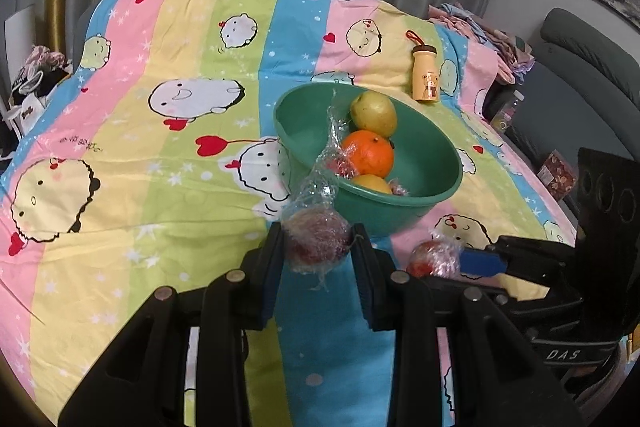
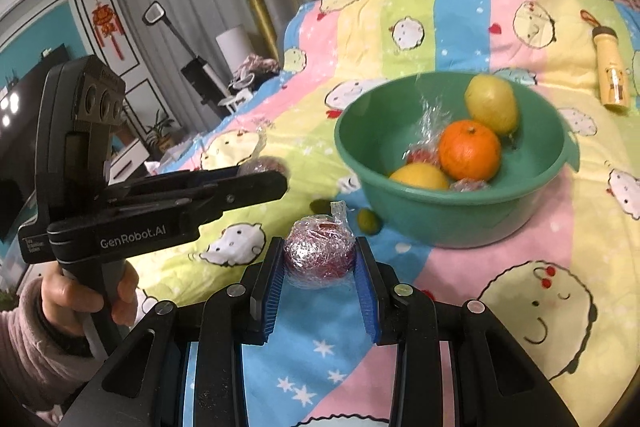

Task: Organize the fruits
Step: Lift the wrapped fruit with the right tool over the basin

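Observation:
In the left wrist view my left gripper (image 1: pixel 318 231) is shut on a red fruit in cling film (image 1: pixel 316 245), held just in front of the green bowl (image 1: pixel 400 215). The bowl holds a pear (image 1: pixel 374 111), an orange (image 1: pixel 370 153), a yellow fruit (image 1: pixel 372 183) and wrapped red fruits (image 1: pixel 344 163). In the right wrist view my right gripper (image 2: pixel 319 243) is shut on another wrapped red fruit (image 2: pixel 320 255), above the bedsheet, left of the bowl (image 2: pixel 440 219). Each gripper shows in the other's view, the right gripper (image 1: pixel 460 261) and the left gripper (image 2: pixel 264 175), both with their fruit.
Two small green fruits (image 2: pixel 368 221) lie on the striped cartoon bedsheet (image 2: pixel 460 27) by the bowl's near left side. A yellow bottle (image 1: pixel 426 75) stands behind the bowl. A hand (image 2: pixel 68 291) grips the left tool's handle. Curtains hang behind the bed; a grey sofa (image 1: pixel 580 67) is at the right.

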Demonstrator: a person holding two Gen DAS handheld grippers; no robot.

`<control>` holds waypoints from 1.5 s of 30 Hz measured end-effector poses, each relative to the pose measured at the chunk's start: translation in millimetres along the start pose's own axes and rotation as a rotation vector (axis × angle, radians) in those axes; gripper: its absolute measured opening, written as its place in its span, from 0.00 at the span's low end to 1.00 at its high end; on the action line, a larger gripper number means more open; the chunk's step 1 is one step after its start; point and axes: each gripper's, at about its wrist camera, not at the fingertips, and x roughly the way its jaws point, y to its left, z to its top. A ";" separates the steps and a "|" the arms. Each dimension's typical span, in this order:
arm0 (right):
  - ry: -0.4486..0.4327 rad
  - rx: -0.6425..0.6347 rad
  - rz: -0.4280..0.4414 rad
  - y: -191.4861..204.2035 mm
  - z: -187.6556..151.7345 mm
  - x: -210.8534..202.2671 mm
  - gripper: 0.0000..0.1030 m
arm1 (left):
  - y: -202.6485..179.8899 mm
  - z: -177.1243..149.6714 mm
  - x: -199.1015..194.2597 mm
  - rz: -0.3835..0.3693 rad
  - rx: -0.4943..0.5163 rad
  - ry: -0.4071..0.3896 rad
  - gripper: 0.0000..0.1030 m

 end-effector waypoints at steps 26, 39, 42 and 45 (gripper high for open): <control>-0.183 0.034 -0.076 -24.7 39.8 -52.0 0.35 | -23.1 24.0 -10.4 0.031 0.048 -0.059 0.32; -0.247 0.096 -0.112 -55.5 68.4 -68.2 0.35 | -34.6 54.9 4.7 0.034 0.066 -0.057 0.32; -0.235 0.098 -0.123 -59.4 73.1 -62.7 0.35 | -36.4 63.5 15.2 0.031 0.061 -0.041 0.32; -0.220 0.094 -0.143 -63.9 76.1 -56.0 0.35 | -37.2 70.4 25.6 0.027 0.052 -0.022 0.32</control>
